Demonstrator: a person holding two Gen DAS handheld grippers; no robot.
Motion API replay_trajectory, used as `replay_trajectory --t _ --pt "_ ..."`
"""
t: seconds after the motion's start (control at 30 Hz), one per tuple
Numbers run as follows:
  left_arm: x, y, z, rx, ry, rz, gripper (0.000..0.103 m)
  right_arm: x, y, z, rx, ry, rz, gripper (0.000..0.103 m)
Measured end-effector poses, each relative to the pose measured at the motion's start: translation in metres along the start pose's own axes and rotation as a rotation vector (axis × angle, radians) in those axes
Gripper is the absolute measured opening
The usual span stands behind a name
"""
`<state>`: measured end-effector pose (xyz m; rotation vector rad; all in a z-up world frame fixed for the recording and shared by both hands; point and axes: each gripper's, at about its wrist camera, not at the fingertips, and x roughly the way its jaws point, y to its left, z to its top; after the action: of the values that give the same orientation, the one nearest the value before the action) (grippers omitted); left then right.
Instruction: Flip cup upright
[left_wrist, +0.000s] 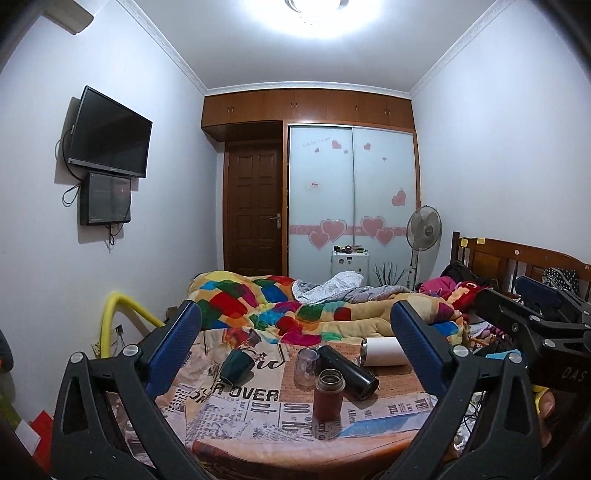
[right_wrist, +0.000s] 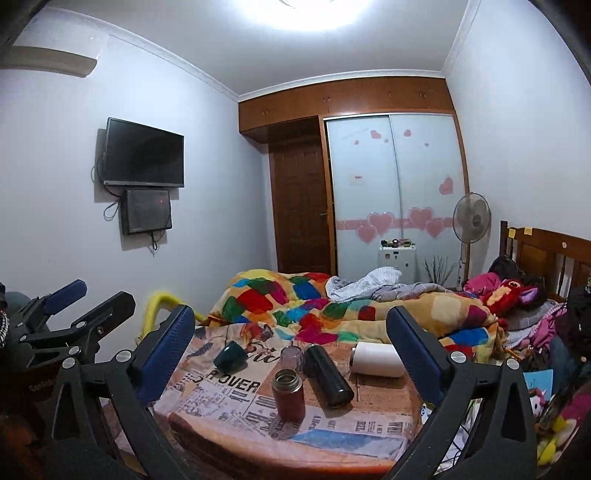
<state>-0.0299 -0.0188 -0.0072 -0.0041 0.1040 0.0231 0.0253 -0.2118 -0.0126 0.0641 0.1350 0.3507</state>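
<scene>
Several cups sit on a table (left_wrist: 236, 410) covered with a newsprint-pattern cloth. A dark green cup (left_wrist: 236, 365) (right_wrist: 229, 356) lies on its side at the left. A clear cup (left_wrist: 306, 365) (right_wrist: 291, 356) stands mouth down. A black flask (left_wrist: 347, 371) (right_wrist: 327, 374) and a white flask (left_wrist: 384, 351) (right_wrist: 376, 359) lie on their sides. A brown flask (left_wrist: 328, 395) (right_wrist: 289, 394) stands upright in front. My left gripper (left_wrist: 295, 332) and right gripper (right_wrist: 291, 332) are open, empty, and held back from the table.
A bed with a colourful quilt (left_wrist: 295, 306) lies behind the table. A yellow tube (left_wrist: 122, 314) curves at the left. The right gripper's body (left_wrist: 535, 317) shows at the right edge of the left wrist view. A fan (left_wrist: 424, 229) stands by the wardrobe.
</scene>
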Motion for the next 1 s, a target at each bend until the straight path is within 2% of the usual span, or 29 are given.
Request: replay_trajectory --t 0.6,1.0 --pt "0.012 0.004 -0.010 -0.029 0.058 -0.005 0.103 -0.006 0.010 -0.007 -0.051 0.007 0.011 0.103" --pt "0.015 0.002 -0.011 -0.034 0.058 -0.011 0.103 -0.008 0.011 -0.007 -0.043 0.017 0.009 0.103"
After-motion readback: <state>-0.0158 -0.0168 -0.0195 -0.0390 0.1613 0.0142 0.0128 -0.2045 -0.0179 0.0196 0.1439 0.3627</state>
